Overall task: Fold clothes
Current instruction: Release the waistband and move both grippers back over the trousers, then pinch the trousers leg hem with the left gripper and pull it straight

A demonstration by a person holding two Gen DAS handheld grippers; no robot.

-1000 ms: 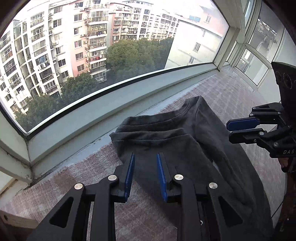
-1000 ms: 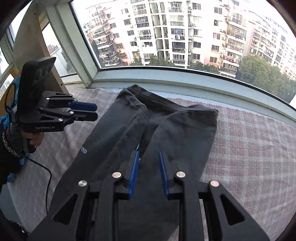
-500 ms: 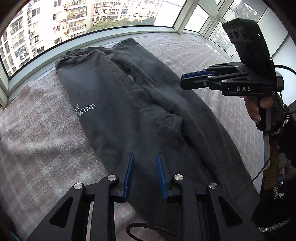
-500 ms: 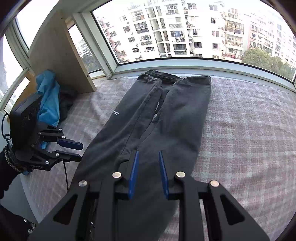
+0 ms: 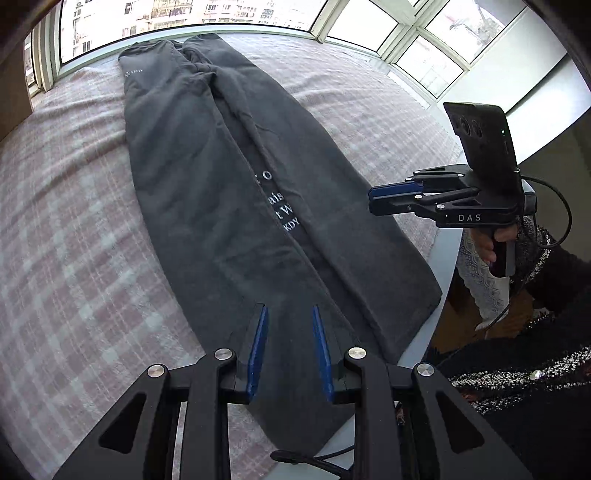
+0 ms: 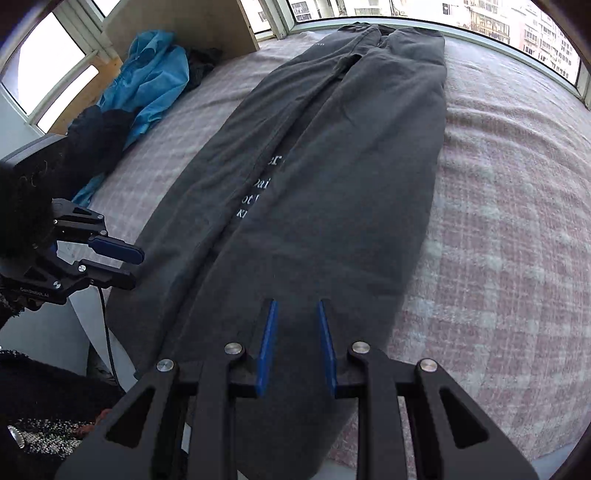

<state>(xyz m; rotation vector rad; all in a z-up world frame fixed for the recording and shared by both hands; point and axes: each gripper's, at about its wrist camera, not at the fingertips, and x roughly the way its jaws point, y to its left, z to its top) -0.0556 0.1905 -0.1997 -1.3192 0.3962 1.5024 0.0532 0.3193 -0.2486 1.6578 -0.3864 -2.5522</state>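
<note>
Dark grey trousers [image 5: 229, 192] lie flat and lengthwise on the pink checked cover, legs side by side, white lettering between them. They also show in the right wrist view [image 6: 332, 184]. My left gripper [image 5: 288, 314] is open and empty above the near leg ends. My right gripper [image 6: 295, 308] is open and empty above the near end of the right leg. The right gripper also shows in the left wrist view [image 5: 373, 199], and the left gripper shows in the right wrist view [image 6: 135, 264], both open beside the trousers.
The pink checked cover [image 6: 509, 206] spreads to both sides of the trousers. A blue garment [image 6: 155, 70] and dark clothes [image 6: 99, 129] lie by a wooden panel [image 6: 184, 22] at far left. Windows [image 5: 424, 37] ring the far edge. The table's near edge [image 5: 443, 254] drops off.
Both grippers have drawn back from the waistband end toward the leg ends, so the whole length of the trousers now shows. Both stay open and empty.
</note>
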